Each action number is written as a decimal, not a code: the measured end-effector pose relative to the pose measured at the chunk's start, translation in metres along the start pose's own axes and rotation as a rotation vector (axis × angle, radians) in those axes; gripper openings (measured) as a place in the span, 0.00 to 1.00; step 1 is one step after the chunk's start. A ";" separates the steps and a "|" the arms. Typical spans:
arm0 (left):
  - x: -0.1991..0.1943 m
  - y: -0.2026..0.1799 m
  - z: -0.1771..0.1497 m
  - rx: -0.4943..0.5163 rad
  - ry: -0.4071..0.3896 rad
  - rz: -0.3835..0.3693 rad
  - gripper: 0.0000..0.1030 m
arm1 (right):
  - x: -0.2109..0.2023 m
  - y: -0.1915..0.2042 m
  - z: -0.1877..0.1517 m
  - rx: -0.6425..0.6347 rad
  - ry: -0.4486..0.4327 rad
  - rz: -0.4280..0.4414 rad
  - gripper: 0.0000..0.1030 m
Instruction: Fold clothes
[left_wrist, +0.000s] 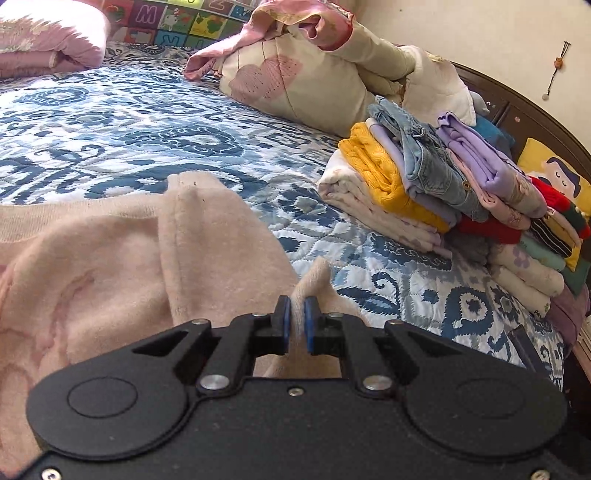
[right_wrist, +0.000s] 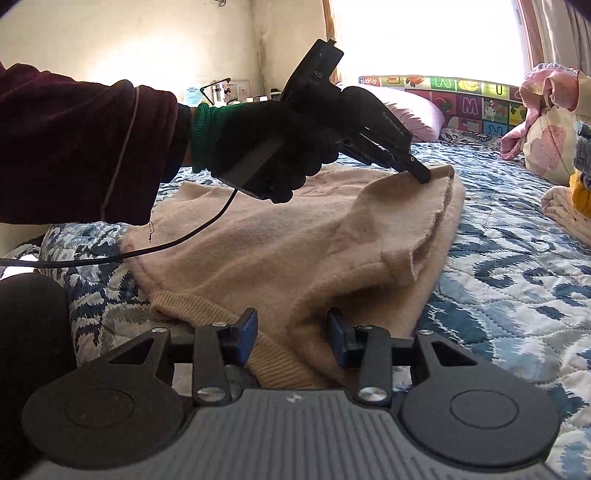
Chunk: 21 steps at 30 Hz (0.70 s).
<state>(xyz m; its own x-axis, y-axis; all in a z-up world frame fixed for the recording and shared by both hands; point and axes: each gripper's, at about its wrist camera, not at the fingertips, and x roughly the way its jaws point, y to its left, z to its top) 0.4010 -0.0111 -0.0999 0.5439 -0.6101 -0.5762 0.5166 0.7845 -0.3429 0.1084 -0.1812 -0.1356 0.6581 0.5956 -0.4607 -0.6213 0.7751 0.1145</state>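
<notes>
A pale pink knit sweater (left_wrist: 110, 258) lies on the blue patterned bedspread (left_wrist: 129, 122). My left gripper (left_wrist: 297, 320) is shut on a pinch of the sweater's fabric. In the right wrist view the sweater (right_wrist: 295, 236) lies partly folded, and the left gripper (right_wrist: 421, 173), held by a black-gloved hand, grips its far corner. My right gripper (right_wrist: 291, 332) is open, its blue pads either side of the sweater's near ribbed hem without closing on it.
A pile of folded clothes (left_wrist: 461, 192) sits at the bed's right side by the dark headboard (left_wrist: 535, 118). Pillows and a quilt (left_wrist: 314, 62) lie at the far side. A cable (right_wrist: 147, 251) trails from the left gripper over the sweater.
</notes>
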 end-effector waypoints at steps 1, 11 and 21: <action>0.000 0.003 -0.003 -0.002 0.005 0.010 0.06 | 0.001 0.001 0.000 -0.001 0.002 0.000 0.41; 0.017 -0.016 -0.001 0.077 0.045 0.214 0.27 | -0.004 0.005 0.000 -0.002 0.028 -0.015 0.46; -0.057 -0.030 -0.042 0.089 -0.065 0.203 0.25 | -0.036 0.011 0.016 -0.079 -0.127 -0.180 0.31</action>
<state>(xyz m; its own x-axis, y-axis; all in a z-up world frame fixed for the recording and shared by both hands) 0.3264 0.0050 -0.0876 0.6824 -0.4492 -0.5766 0.4473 0.8806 -0.1567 0.0844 -0.1907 -0.1036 0.8065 0.4749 -0.3521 -0.5173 0.8552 -0.0313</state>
